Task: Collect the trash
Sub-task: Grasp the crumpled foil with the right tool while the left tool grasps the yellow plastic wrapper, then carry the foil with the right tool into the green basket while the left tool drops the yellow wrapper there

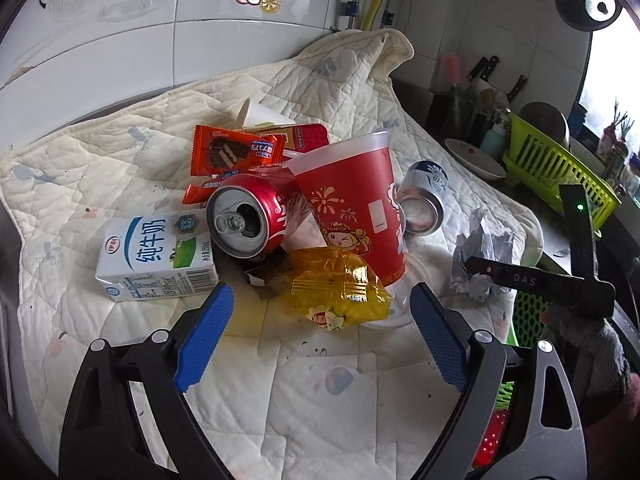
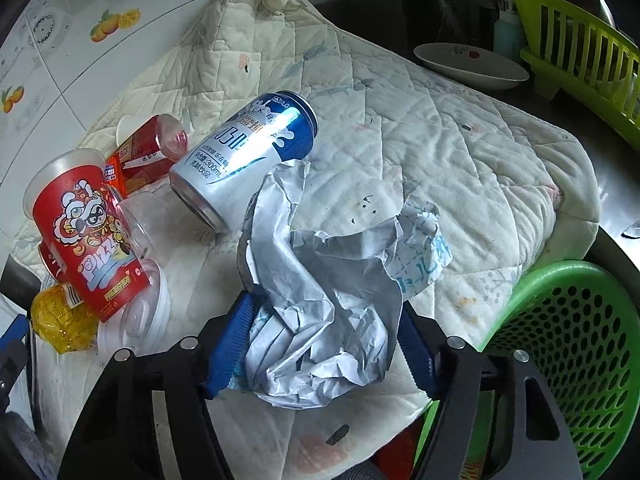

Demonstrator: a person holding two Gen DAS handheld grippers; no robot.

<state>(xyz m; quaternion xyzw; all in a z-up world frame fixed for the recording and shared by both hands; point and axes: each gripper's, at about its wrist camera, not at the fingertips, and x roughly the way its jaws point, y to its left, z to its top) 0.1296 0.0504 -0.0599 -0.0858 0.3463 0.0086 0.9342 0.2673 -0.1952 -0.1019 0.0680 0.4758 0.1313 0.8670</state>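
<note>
Left wrist view, left to right: white-and-green milk carton point(image 1: 158, 258) lying flat, red soda can point(image 1: 250, 216) tipped with its open top facing the camera, crinkled yellow plastic snack wrapper point(image 1: 340, 296), tall red paper cup point(image 1: 352, 208) leaning on its side, all piled on the cream quilted cloth point(image 1: 100, 168). Left gripper point(image 1: 320, 312) is wide open and empty, jaws either side of the yellow wrapper without touching it, likely lining up for it. Right wrist view: right gripper point(image 2: 324, 344) has its blue pads pinched on the crumpled white-grey paper wrapper point(image 2: 320, 292), grip looks seated. Blue-and-white drink can point(image 2: 244, 156) lies just behind it. Green perforated plastic basket point(image 2: 568, 340) sits at far right beside the cloth, presumably the drop point.
</note>
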